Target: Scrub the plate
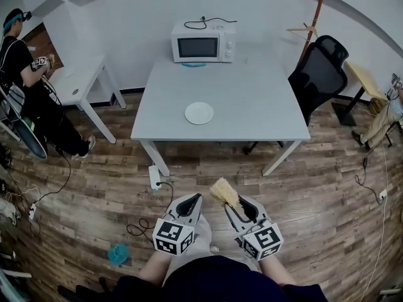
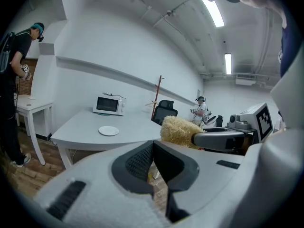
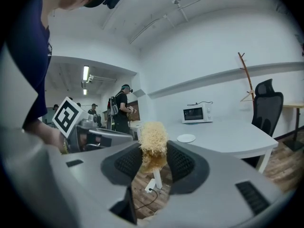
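The brown wooden plank floor fills most of the head view. On it stands a large white rectangular table, well ahead of the two grippers. A black office chair stands close at the table's right side, and a small white side table stands apart at its left, with a person in black clothes just beside it. A white microwave oven sits at the far edge of the large table, against the wall.

The left gripper and the right gripper are held low over the floor, near each other, both pointing toward the table. In the left gripper view the jaws of the left gripper are pressed together with nothing between them. The right gripper is clamped on a yellow fibrous scrubber, which sticks out past the pads (in the head view its tuft points up and left).

The white round plate lies flat near the middle of the large table, toward its near edge and well apart from the microwave oven. Between the grippers and the plate are the table's near edge and a strip of floor. There a white power strip lies beside the front left table leg, with a black cable that runs from it. A small teal object lies on the floor left of the left gripper.
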Tool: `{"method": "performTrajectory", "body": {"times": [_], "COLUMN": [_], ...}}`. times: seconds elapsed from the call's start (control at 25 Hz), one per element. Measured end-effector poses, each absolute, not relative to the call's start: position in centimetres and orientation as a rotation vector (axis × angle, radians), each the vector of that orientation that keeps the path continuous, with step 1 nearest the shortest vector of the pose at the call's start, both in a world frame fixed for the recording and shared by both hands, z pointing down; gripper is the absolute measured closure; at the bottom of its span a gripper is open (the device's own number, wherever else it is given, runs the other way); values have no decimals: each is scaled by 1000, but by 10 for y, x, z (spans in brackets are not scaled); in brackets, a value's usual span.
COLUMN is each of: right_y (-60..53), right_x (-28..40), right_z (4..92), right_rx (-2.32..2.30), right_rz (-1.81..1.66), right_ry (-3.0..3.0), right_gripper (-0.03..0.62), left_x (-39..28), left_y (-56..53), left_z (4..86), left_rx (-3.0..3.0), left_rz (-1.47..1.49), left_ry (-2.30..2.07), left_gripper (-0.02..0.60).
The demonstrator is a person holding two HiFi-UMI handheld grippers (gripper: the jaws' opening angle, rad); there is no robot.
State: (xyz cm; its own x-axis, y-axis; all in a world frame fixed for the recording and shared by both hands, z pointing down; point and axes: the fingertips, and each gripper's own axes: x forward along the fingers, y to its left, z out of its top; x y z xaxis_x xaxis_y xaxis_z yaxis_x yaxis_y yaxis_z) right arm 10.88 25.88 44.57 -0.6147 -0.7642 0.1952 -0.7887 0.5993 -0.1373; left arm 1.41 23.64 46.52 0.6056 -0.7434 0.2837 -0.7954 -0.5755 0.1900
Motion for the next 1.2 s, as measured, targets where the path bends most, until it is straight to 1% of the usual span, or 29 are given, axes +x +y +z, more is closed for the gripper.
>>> {"method": "performTrajectory", "body": {"times": [0.36, 0.8, 1.2], "right_y": [169, 62, -15], "right_x": [97, 48, 12], "right_z": [442, 431, 435], "right_rx": [1324, 1273, 1310], "right_rz": [268, 258, 254], "right_ry": [-2677, -2665, -2640], "right_gripper": [435, 434, 434], "left_x": [-2, -46, -81], "left_y": [143, 35, -40], "left_z": [472, 466, 481], "left_rx": [2524, 2480, 2477], "left_rz": [239, 260, 316], "left_ry": [-1254, -1261, -1224], "left_gripper": [561, 561, 561]}}
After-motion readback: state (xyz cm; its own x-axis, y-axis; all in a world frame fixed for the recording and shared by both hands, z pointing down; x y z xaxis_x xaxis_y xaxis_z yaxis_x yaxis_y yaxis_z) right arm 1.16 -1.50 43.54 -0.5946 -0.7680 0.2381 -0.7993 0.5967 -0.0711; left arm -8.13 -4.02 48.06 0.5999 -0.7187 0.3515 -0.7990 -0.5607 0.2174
